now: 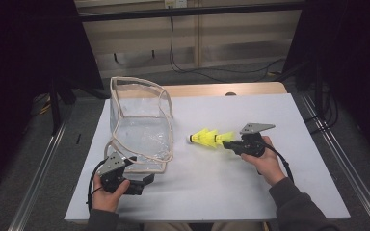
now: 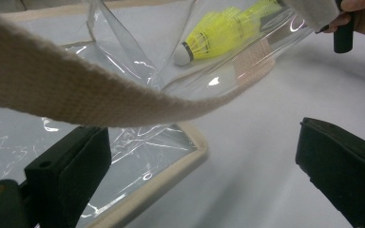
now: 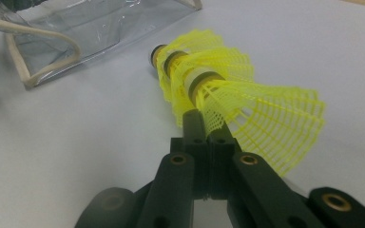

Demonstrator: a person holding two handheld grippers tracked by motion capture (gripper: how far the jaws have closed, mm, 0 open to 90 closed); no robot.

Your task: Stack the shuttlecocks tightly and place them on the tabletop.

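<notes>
The stack of yellow shuttlecocks (image 1: 208, 138) lay with its long axis nearly level above the surface (image 1: 231, 183), running left to right across the middle of it. Its cork tip pointed toward the left edge and the clear bag (image 1: 139, 126), and its open skirt end pointed back at the right gripper (image 1: 226, 144). In the right gripper view the stack (image 3: 218, 90) stretched straight out from that gripper's jaws, in line with them, and three nested skirts could be counted. The jaws were pressed together on the skirt end of the nearest one, so the rest of the stack stood clear ahead of them, the cork end well apart from the bag's mouth. The left gripper (image 1: 142, 182) sat near the front-left corner of the surface at the bag's lower rim. Its jaws stood wide apart, one under the bag's cloth strap (image 2: 76, 90), the clear wall and cloth-edged rim beside it, gripping nothing.
</notes>
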